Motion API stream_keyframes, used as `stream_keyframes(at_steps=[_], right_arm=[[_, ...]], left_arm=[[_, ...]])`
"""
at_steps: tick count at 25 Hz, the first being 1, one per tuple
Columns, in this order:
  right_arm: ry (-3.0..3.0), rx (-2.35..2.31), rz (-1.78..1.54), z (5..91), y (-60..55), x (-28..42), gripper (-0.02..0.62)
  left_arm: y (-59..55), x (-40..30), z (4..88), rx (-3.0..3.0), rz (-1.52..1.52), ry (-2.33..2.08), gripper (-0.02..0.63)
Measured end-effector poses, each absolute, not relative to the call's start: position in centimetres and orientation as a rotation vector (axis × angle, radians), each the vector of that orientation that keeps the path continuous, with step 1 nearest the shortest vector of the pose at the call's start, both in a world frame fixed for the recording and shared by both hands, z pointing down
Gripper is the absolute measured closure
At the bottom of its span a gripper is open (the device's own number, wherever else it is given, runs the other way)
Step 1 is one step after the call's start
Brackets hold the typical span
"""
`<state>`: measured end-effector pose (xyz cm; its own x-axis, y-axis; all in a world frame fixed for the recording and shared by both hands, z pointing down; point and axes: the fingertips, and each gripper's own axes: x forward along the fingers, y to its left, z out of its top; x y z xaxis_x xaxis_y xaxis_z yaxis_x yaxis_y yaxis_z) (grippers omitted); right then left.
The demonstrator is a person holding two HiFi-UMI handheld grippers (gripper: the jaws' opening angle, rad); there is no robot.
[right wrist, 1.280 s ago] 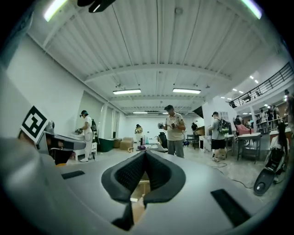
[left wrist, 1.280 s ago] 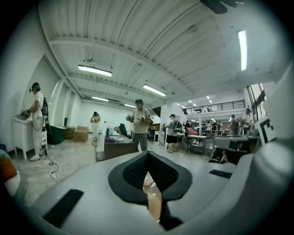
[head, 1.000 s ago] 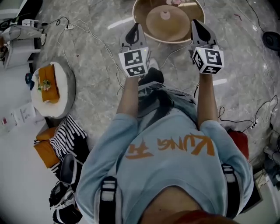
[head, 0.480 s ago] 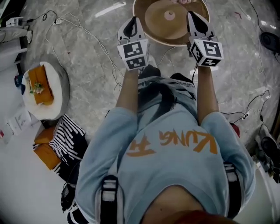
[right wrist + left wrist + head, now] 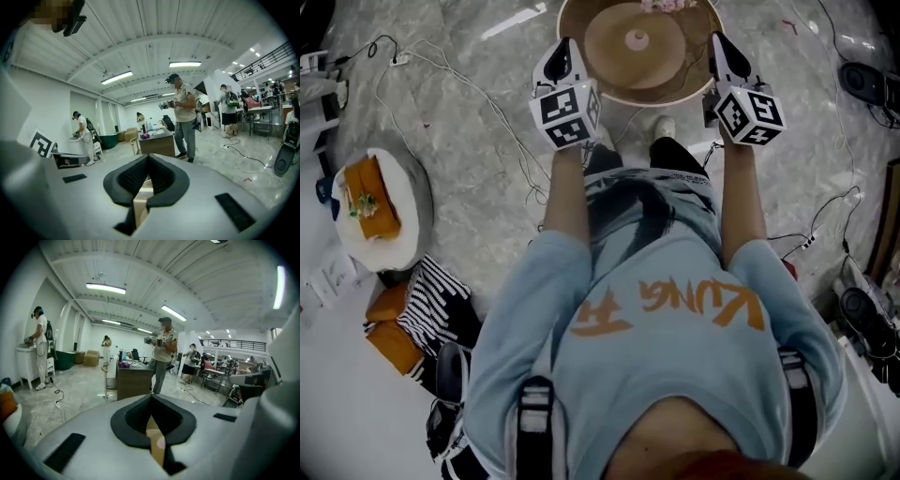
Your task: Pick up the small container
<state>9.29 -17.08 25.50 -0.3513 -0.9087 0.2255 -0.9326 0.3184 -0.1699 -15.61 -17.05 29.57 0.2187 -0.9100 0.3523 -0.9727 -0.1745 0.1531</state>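
**Tech:** Status of left gripper (image 5: 561, 54) (image 5: 151, 401)?

**Operator:** Reads closed. Black pads (image 5: 133, 417) pressed tip to tip, nothing clamped between. Hangs out ahead, level with the left edge of the round table (image 5: 623, 94).

**Tech:** Right gripper (image 5: 720, 49) (image 5: 148, 159)?

**Operator:** Same condition: closed down to the tips, empty. Hangs at the table's right edge, well apart from the left unit.

**Tech:** Surroundings, largest item first.

**Operator:** Grey marbled floor (image 5: 469, 159) across the whole head view. Next, the round wooden table at top centre, spanning the gap between both grippers. Then a white round stool (image 5: 403, 253) far off to the left, carrying an orange cushion (image 5: 367, 199).

**Tech:** On the tabletop?

**Operator:** Raised tan disc (image 5: 614, 58), centred. Smaller still, the small container (image 5: 635, 39): pale, sits at the middle of that disc.

**Tech:** Contact with either gripper?

**Operator:** Touches neither. Lies ahead of and between the two.

**Tech:** Anything through the gripper views?

**Operator:** Only a sliver of tan surface in the slot beneath each closed pair. Cannot tell which part.
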Motion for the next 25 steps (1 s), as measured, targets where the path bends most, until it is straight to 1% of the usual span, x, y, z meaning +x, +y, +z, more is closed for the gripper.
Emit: stream_keyframes(at_steps=[2,7,12,18,22,25], right_arm=[[-2.471,1.674,0.418,26.6,-16.9,10.2,0.583],[-2.387,1.704,0.445,29.4,-17.8,15.7,0.583],[-2.313,1.692,0.55,35.5,-17.1,18.6,0.583],[-2.303,1.574,0.639,44.6,-15.1,17.0,0.583],[-2.351,1.434,0.687,50.1,-13.9,14.0,0.583],[-2.322,1.406,0.691,53.6,-13.8,13.7,0.583]], left_arm=[[-16.8,-15.1,30.4,2.104,0.263,-1.778,0.582],[-17.1,-12.1,33.1,2.07,0.316,-1.774,0.583],[-17.0,-9.7,38.2,2.042,0.394,-1.721,0.583],[-16.0,-5.4,45.1,2.079,0.475,-1.594,0.583],[-15.9,-3.6,48.4,2.137,0.41,-1.503,0.583],[-15.8,-2.8,51.3,2.159,0.438,-1.457,0.582]])
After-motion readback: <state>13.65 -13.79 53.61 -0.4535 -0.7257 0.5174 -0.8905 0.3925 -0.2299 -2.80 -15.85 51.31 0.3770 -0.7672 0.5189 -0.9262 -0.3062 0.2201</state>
